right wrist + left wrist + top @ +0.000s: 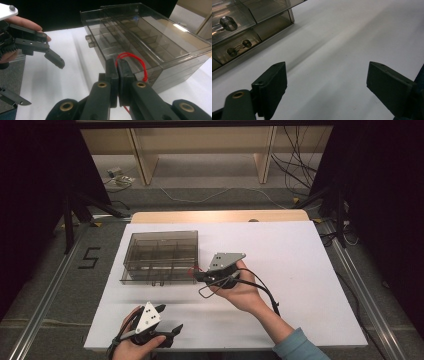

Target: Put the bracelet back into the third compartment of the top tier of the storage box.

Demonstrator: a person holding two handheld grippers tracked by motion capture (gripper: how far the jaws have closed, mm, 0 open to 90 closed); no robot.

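Your right gripper [117,72] sits at the near right corner of the smoky transparent drawer box [161,256]. Its jaws are pressed together on a red string loop [135,60], which curves up over the jaw tips and lies against the side wall of the box. The box stands on the white board [300,270], in its left half, and in the high view your right hand [240,292] is just beside its right front corner. Your left gripper [167,327] is low at the near edge of the board, well apart from the box. Its jaws are spread wide with nothing between them. In the left gripper view, two small round drawer knobs [238,47] show on the box front.
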